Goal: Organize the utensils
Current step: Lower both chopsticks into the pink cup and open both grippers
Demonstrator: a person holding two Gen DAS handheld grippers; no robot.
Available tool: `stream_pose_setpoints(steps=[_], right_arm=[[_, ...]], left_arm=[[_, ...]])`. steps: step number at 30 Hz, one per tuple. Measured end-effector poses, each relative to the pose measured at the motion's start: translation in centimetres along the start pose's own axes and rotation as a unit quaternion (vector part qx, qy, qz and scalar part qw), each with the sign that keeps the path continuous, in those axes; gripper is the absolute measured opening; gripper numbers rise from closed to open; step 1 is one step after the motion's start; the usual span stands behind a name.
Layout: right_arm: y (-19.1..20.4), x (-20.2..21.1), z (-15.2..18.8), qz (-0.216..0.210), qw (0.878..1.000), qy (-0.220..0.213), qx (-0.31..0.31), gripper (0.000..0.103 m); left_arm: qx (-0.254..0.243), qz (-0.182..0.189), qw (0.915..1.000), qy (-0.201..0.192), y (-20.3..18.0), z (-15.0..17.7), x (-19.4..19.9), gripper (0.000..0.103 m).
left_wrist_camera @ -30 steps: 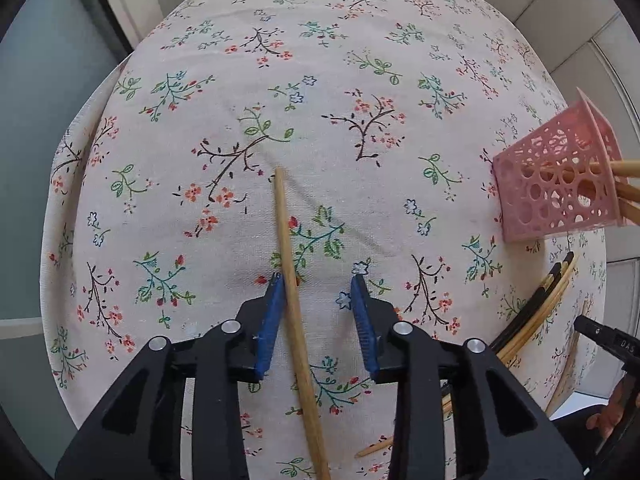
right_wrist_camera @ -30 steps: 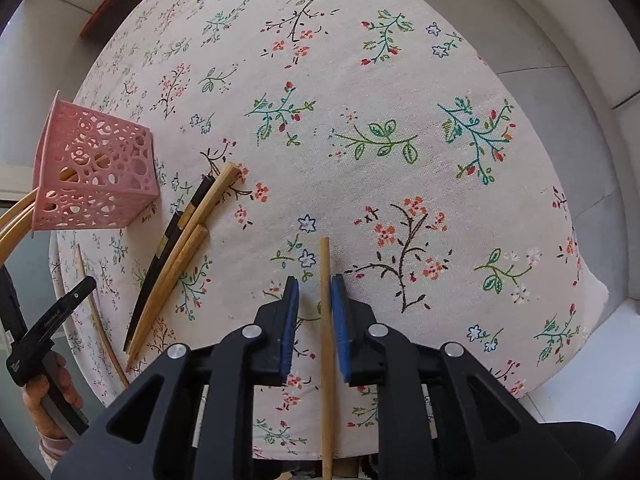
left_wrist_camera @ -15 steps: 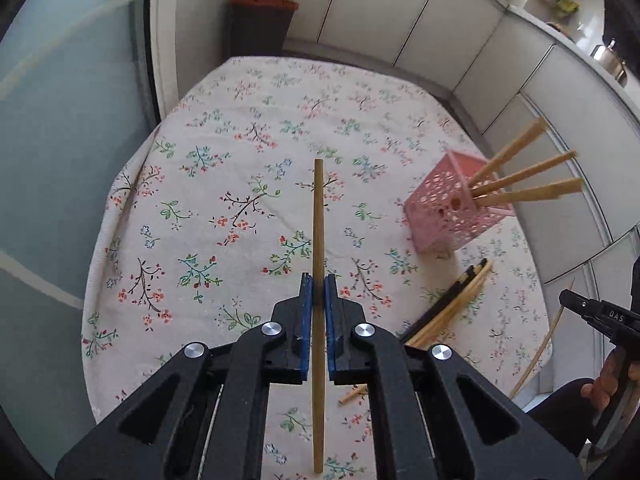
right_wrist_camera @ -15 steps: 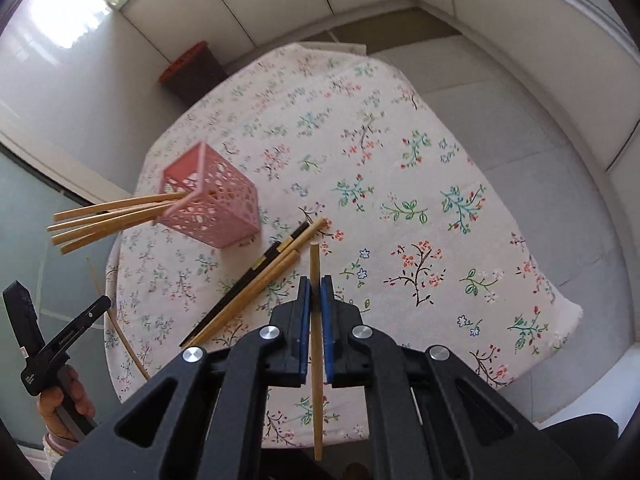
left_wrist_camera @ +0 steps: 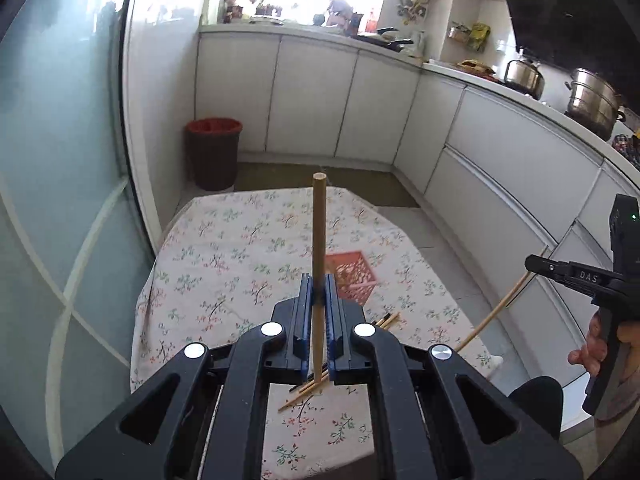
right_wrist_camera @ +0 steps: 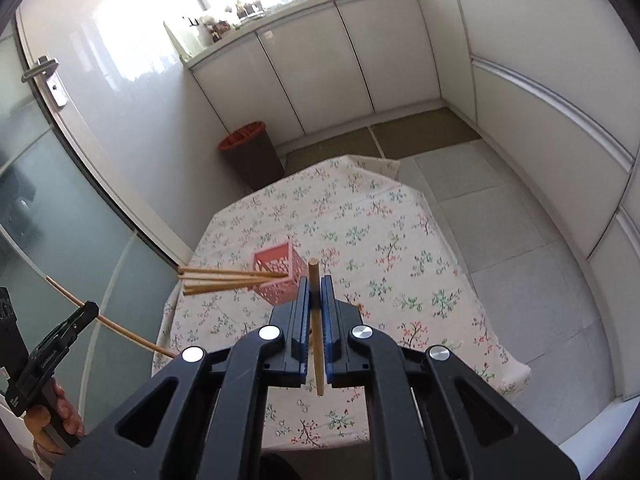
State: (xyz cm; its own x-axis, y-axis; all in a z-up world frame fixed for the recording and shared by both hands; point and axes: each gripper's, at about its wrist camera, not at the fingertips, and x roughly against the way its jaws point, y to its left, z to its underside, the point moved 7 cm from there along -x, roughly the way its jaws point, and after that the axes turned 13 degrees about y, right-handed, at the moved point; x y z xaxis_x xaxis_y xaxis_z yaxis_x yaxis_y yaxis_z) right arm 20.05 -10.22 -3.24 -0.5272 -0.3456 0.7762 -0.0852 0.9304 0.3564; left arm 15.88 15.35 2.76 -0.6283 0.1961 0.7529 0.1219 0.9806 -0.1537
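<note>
**Both grippers loaded, high above the pink basket**

Left gripper (left_wrist_camera: 319, 295) is clamped on a long round wooden chopstick (left_wrist_camera: 319, 232); much of the stick stands out past the pads, a short tail behind. Right gripper (right_wrist_camera: 315, 295) is clamped on a second pale wooden chopstick (right_wrist_camera: 316, 320), gripped near its front end, so most of its length trails back under the jaws.

I take the perforated pink plastic basket (right_wrist_camera: 276, 280) as my landmark. It stands on the table with the floral cloth (right_wrist_camera: 384, 240), three wooden chopsticks (right_wrist_camera: 224, 280) leaning out of it. A loose bundle of dark and wooden chopsticks (left_wrist_camera: 386, 320) lies on the cloth just beside the basket, on my side.

Handling, as I judge it: sticks are light, stiff and smooth, likely to pivot in the pads. A mid-length hold would be steadier. The basket looks light and may tip if nudged.

Room: open air above the basket. Cloth edge falls away near the bundle; white cabinets (right_wrist_camera: 520, 120) and brown bin (left_wrist_camera: 212, 152) sit well beyond.
</note>
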Motion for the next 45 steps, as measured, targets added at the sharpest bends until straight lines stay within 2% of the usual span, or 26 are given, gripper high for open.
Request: stream_pose_setpoints(steps=[5, 10, 13, 19, 24, 29, 30, 31, 33, 35, 41, 43, 45], right_arm=[[1.4, 3.9, -4.2, -0.013, 0.998, -0.053, 0.008, 0.006], [2.4, 5.2, -8.0, -0.024, 0.995, -0.094, 0.01, 0.006], [3.1, 4.3, -10.0, -0.027, 0.994, -0.109, 0.01, 0.006], [5.3, -0.9, -12.9, -0.026, 0.993, -0.11, 0.033, 0.006], [6.9, -6.2, -13.2, -0.02, 0.992, -0.102, 0.064, 0.006], [7.7, -11.8, -11.5, -0.016, 0.991, -0.084, 0.105, 0.006], [7.4, -12.4, -11.0, -0.016, 0.991, -0.078, 0.103, 0.011], [6.9, -12.7, -10.6, -0.019, 0.992, -0.075, 0.097, 0.013], [5.9, -12.3, -10.4, -0.021, 0.994, -0.075, 0.081, 0.028], [4.8, -11.4, -10.2, -0.025, 0.995, -0.076, 0.067, 0.033], [2.9, -9.7, -9.9, -0.003, 0.995, -0.08, 0.063, 0.033], [2.4, -9.6, -9.7, -0.003, 0.995, -0.078, 0.057, 0.033], [2.2, -9.2, -9.6, -0.002, 0.995, -0.077, 0.057, 0.033]], left_arm=[[-0.037, 0.01, 0.9988, -0.029, -3.6, -4.1, 2.1, 0.005], [-0.052, 0.019, 0.9973, -0.047, -6.2, -8.2, 1.2, 0.005], [-0.054, 0.024, 0.997, -0.051, -7.1, -9.6, 0.0, 0.005], [-0.061, 0.019, 0.9966, -0.052, -7.7, -11.7, -3.2, 0.005], [-0.056, 0.013, 0.9964, -0.061, -6.8, -13.2, -4.3, 0.005], [-0.042, 0.009, 0.9976, -0.055, -5.5, -13.2, -5.9, 0.005], [-0.04, 0.009, 0.9978, -0.052, -5.3, -13.1, -6.3, 0.005], [-0.037, 0.008, 0.998, -0.05, -5.2, -13.1, -6.6, 0.005], [-0.035, 0.007, 0.9983, -0.047, -5.1, -13.1, -7.1, 0.005], [-0.027, 0.01, 0.9987, -0.042, -5.1, -13.2, -7.8, 0.005], [0.0, 0.005, 0.9998, -0.019, -5.2, -12.9, -10.8, 0.005], [0.006, -0.004, 0.9999, 0.01, -5.2, -12.4, -12.5, 0.006], [0.014, -0.004, 0.9997, 0.019, -4.8, -12.0, -13.0, 0.009]])
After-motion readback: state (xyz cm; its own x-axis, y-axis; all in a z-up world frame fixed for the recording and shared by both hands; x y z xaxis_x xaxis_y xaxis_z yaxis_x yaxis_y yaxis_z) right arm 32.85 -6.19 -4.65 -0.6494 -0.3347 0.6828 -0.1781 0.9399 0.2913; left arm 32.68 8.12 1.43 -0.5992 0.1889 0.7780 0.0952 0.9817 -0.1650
